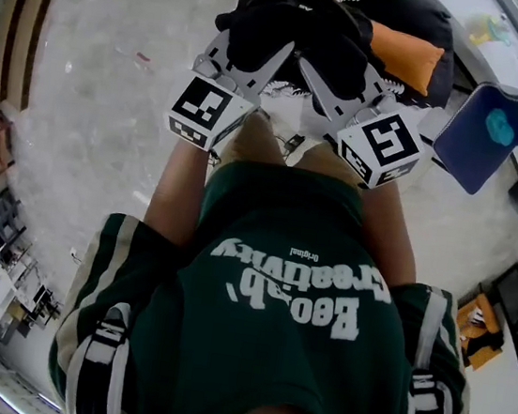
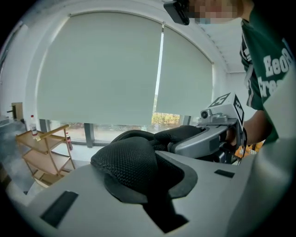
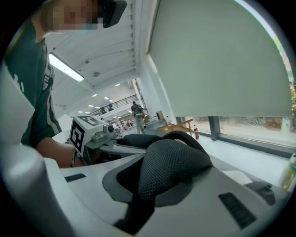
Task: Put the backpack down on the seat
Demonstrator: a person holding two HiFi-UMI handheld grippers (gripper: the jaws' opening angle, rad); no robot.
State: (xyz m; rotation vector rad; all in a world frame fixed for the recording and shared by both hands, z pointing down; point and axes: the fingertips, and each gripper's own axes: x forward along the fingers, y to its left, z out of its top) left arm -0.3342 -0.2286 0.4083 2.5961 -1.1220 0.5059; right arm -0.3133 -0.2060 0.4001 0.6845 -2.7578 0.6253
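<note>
From my remote station I see the wearer's dark green T-shirt (image 1: pixel 289 338) with white lettering (image 1: pixel 300 287) across the chest. Its short sleeves (image 1: pixel 99 346) carry cream and black stripes. The left gripper (image 1: pixel 251 63) and right gripper (image 1: pixel 335 81) are pale grey plastic. Each bears a white cube (image 1: pixel 206 109) printed with black square markers and a small grey camera (image 2: pixel 213 113) beside it. The gripper views show broad grey jaws lined with dark pads (image 2: pixel 185 181) and set with small black rectangular insets (image 2: pixel 58 208).
</note>
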